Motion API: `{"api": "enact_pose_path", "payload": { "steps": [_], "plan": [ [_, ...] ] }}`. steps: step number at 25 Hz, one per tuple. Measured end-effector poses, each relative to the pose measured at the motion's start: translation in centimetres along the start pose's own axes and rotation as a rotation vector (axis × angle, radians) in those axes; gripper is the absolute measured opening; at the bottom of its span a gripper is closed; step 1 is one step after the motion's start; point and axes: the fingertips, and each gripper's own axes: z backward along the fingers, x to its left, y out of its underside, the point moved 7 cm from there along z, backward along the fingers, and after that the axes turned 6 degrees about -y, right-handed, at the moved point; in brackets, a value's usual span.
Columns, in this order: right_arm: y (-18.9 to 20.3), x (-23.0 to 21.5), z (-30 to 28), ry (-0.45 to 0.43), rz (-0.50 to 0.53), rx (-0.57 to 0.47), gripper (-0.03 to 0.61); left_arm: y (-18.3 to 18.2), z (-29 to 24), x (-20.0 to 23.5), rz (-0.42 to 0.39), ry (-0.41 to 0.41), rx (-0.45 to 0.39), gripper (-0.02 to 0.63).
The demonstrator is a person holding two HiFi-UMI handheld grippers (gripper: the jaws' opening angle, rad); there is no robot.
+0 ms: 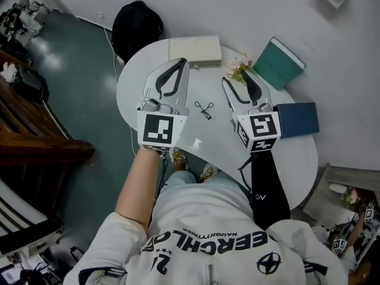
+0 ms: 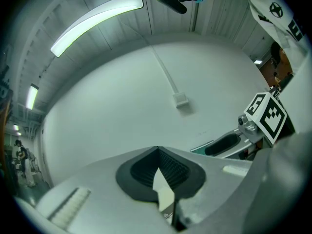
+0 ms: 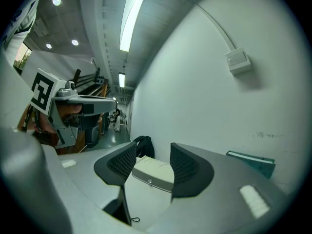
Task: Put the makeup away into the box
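2 grippers flanked the makeup tool (image 1: 205,109), left gripper (image 1: 181,62) pinched together empty, right gripper (image 1: 238,76) parted toward the box (image 1: 195,51), likely for pickup.

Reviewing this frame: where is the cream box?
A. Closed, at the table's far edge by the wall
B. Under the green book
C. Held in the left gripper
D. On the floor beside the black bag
A: the cream box sits with its lid down at the far edge of the white table, apart from the green book.
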Motion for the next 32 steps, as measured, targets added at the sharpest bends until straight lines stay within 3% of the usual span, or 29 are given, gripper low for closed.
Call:
{"api": "enact_pose_path", "payload": {
  "steps": [13, 21, 27, 32],
  "plan": [
    [12.6, 4.5, -3.8, -0.127, -0.164, 0.325, 0.242, 1.5, 1.1, 1.3, 0.043, -0.005, 0.032, 0.006],
    [20.7, 6.5, -4.8, -0.144, -0.286, 0.527, 0.242, 2.4, 1.8, 1.5, 0.073, 0.021, 0.057, 0.006],
    [24.5, 7.2, -5.2, -0.159, -0.309, 0.628, 0.242, 3.6, 1.6, 1.4, 0.078, 0.062, 0.094, 0.006],
    [25.4, 7.6, -5.6, -0.170, -0.320, 0.663, 0.241, 4.2, 1.7, 1.9, 0.096, 0.067, 0.109, 0.006]
  ]
}}
